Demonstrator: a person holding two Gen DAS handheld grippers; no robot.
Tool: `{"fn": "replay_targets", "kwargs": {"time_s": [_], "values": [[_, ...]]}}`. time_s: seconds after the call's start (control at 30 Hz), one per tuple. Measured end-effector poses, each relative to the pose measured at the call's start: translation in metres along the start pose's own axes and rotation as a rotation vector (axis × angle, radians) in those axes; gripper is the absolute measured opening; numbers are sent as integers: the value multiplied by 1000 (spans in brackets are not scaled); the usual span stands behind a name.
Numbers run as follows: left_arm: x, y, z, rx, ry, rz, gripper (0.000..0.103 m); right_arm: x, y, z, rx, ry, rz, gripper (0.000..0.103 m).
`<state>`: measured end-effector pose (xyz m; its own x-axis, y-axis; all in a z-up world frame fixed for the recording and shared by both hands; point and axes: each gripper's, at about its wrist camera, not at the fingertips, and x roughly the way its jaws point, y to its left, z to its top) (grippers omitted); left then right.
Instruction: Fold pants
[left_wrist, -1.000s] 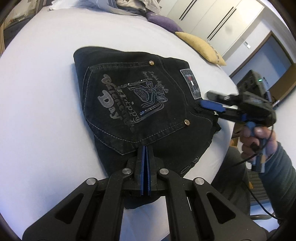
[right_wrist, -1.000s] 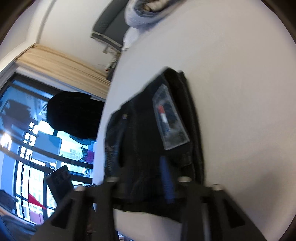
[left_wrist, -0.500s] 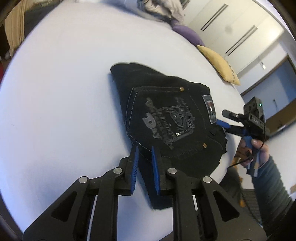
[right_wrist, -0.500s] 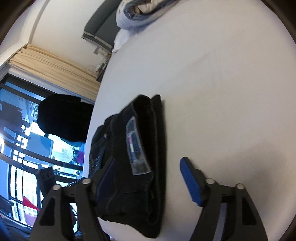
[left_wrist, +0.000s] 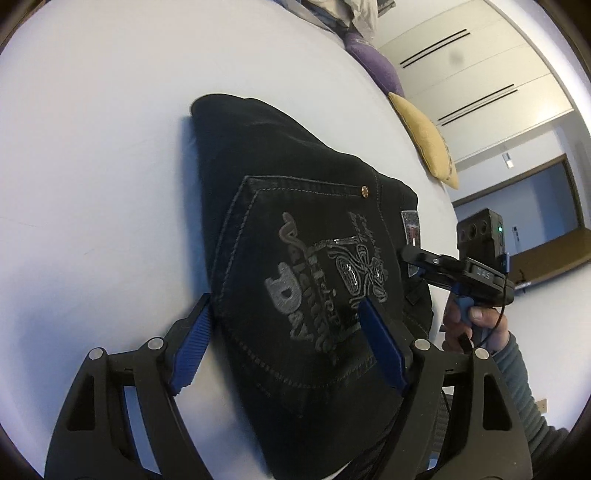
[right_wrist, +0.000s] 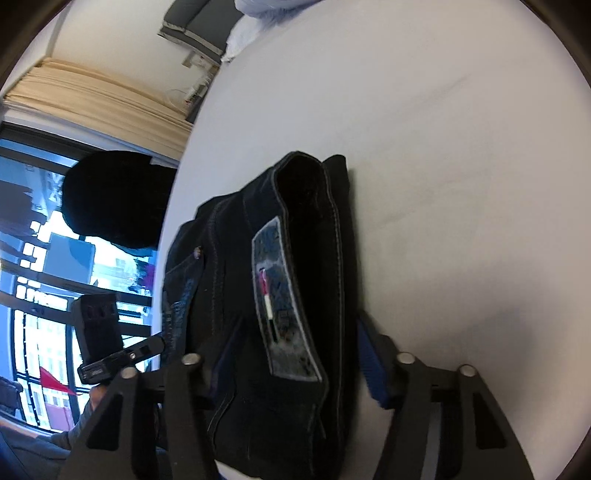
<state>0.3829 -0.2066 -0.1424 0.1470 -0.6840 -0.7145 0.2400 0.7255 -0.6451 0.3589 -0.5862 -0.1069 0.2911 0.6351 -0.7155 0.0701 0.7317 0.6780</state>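
Note:
The black pants (left_wrist: 295, 236) lie folded in a compact stack on the white table (left_wrist: 92, 166), back pocket with grey print facing up. My left gripper (left_wrist: 284, 332) is open, its blue pads straddling the near corner of the stack. My right gripper (right_wrist: 295, 354) is open, its jaws on either side of the waistband end with the grey label (right_wrist: 280, 295). In the left wrist view the right gripper (left_wrist: 417, 258) sits at the stack's right edge, held by a hand.
A yellow cushion (left_wrist: 428, 140) and a purple cushion (left_wrist: 373, 70) lie at the table's far edge, with a heap of clothes (left_wrist: 347, 14) behind. A dark chair back (right_wrist: 110, 199) stands before the window. The table edge runs close under the stack.
My left gripper was shut on the pants' near edge, then let go and opened wide around the corner. My right gripper opened and now straddles the waistband end.

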Motion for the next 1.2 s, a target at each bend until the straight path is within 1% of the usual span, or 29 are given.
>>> {"fn": "replay_targets", "kwargs": {"time_s": [0.03,0.07,0.2,0.23,0.3,0.33,0.37,0.4,0.47,0.57,0.67,0.77,0.83,0.93,1.07,1.13,1.2], "values": [[2,-1,2,0,6,5,69,2,2,1,-2,0,-16,52],[5,-1,4,3,19,17,62,3,4,2,-6,-1,-27,50],[3,-1,7,9,38,30,40,4,23,-2,-84,-14,-133,42],[2,-2,7,16,37,30,38,3,28,-3,-103,-19,-158,38],[-1,-5,6,40,30,36,30,2,45,-6,-168,-32,-233,32],[-3,-7,6,52,25,39,29,0,50,-6,-185,-37,-254,28],[-5,-9,5,62,18,42,25,-1,60,-8,-215,-48,-294,25],[-9,-11,5,71,10,46,22,-3,68,-9,-236,-58,-314,24],[-18,-14,5,78,-11,44,20,-8,79,-9,-265,-77,-330,22],[-33,-15,9,85,-43,30,18,-20,106,-6,-320,-116,-321,21],[-60,-12,17,99,-95,52,18,-22,132,7,-372,-138,-300,20],[-90,1,36,102,-154,81,18,-15,152,27,-419,-151,-288,20],[-105,9,50,106,-180,106,18,-2,163,49,-435,-158,-268,20],[-124,25,78,129,-219,170,18,23,173,83,-432,-163,-228,20],[-134,52,112,132,-236,225,18,64,188,117,-432,-165,-198,20],[-133,66,129,132,-237,243,18,81,186,131,-429,-161,-190,20],[-131,86,146,120,-232,254,18,93,175,147,-405,-154,-179,20]]}}
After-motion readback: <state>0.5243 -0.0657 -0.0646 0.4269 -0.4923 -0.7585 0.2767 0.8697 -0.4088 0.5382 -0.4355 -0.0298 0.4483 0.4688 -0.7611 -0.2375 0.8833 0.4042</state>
